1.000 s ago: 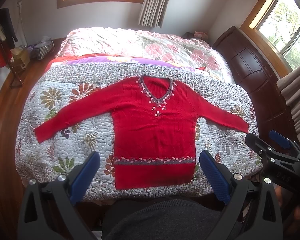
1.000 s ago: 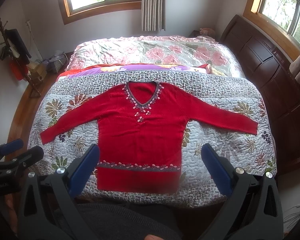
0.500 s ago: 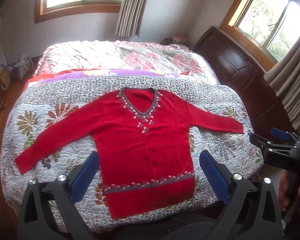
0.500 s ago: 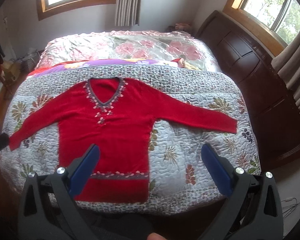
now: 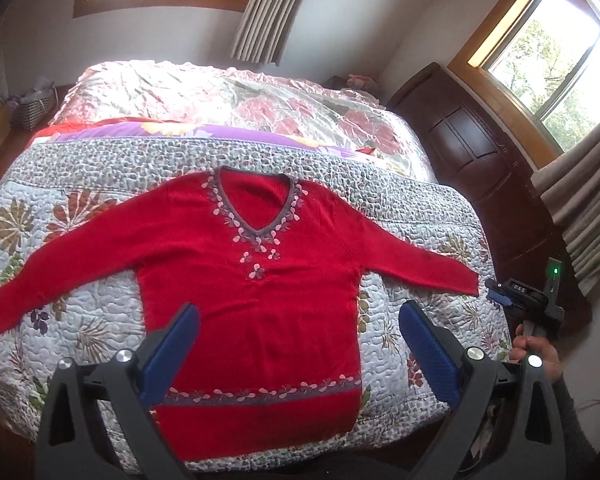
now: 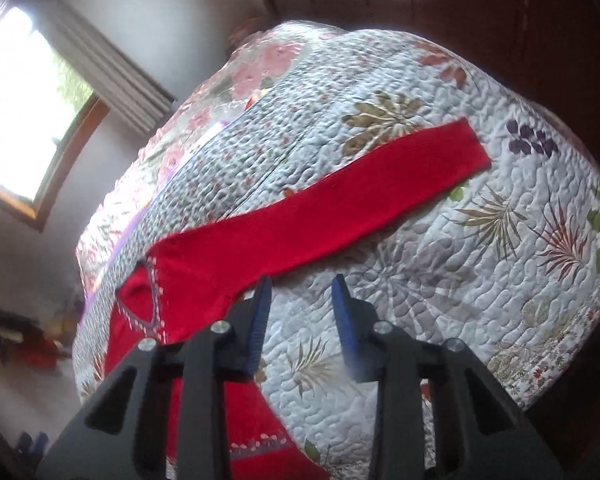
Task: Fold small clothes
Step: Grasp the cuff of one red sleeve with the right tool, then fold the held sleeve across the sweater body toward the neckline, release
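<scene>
Blue pads (image 6: 260, 320) of the right gripper (image 6: 298, 312) stand a little apart with nothing between them, hanging above the quilt (image 6: 440, 280) just below the sweater's right sleeve (image 6: 340, 200); pads of the left gripper (image 5: 296, 344) are wide apart, also empty, held over the lower body of the red sweater (image 5: 252, 300). The sweater lies flat, front up, on the quilt, both sleeves spread out, hem toward the person; no fold is made yet, I judge.

The step in hand seems to be the reach for the right sleeve, approx. at mid-sleeve or cuff (image 6: 472, 148). To do it well: come down w/ one pad under the sleeve edge and one above, so only the knit is pinched and not the quilt; close fully before lifting, bec. knit is soft and slips; lift low, then carry the sleeve across the chest toward the V-neck (image 5: 256, 216) so it lies straight. The left gripper can press the body so the sweater does not drag. The right view is blurred, so exact height above the fabric I cannot tell.
</scene>
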`<state>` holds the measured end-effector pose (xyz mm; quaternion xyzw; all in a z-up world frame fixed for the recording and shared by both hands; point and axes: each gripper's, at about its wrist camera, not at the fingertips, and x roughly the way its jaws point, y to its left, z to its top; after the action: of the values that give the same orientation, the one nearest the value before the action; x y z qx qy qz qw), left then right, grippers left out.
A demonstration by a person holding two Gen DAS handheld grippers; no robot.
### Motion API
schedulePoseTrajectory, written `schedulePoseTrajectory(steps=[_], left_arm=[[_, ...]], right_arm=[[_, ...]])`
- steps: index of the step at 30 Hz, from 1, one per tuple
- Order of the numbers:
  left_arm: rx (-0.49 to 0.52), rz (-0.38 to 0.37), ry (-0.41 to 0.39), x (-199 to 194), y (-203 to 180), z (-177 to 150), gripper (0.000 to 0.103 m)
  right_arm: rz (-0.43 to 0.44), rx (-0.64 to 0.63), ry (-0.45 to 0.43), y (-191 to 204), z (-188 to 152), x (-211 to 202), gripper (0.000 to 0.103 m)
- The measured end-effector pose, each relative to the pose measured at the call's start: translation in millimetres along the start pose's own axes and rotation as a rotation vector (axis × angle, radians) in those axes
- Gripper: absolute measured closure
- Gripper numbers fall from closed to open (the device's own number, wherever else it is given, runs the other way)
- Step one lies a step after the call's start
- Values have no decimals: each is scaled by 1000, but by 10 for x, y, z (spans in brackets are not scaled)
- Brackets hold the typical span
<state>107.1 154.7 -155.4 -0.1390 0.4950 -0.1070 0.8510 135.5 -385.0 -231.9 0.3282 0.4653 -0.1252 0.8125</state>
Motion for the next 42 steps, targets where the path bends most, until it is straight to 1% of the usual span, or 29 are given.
schedulePoseTrajectory(steps=[3,4,7,10,15,19,21,24,31,32,33,34,36,42], left_arm=[[-58,34,26,168,-28,-16,4],[-82,40,37,233,-34,-30,4],[-134,61,77,385,-78,-88,4],[-151,84,95,468,-173,-141,4],[-149,98,123,595,-394,-164,4],[-126,97,132,679,-600,-121,4],[-116,91,133,707,-685,-93,4],[-99,86,131,732,-811,-64,4],[-94,101,131,718,-881,-78,4],[-101,103,131,709,-875,-93,4],[-110,103,131,702,-861,-106,4],[-123,101,132,697,-837,-121,4],[-155,95,134,685,-778,-166,4],[-235,54,130,618,-543,-267,4]], right_arm=[[43,139,-2,-632,338,232,86],[58,191,-2,-850,435,303,87],[90,341,6,-1425,654,534,85],[123,454,-3,-1865,824,709,85],[148,592,31,-2285,928,1000,85],[153,694,51,-2501,870,1120,85],[177,730,51,-2563,834,1149,86],[194,732,45,-2596,844,1190,86],[227,733,38,-2652,1015,1252,85],[230,728,39,-2631,1036,1257,85],[232,722,40,-2620,1034,1248,93],[232,713,40,-2597,1043,1245,95],[231,687,31,-2529,1077,1213,96],[212,505,-27,-2018,1280,883,96]])
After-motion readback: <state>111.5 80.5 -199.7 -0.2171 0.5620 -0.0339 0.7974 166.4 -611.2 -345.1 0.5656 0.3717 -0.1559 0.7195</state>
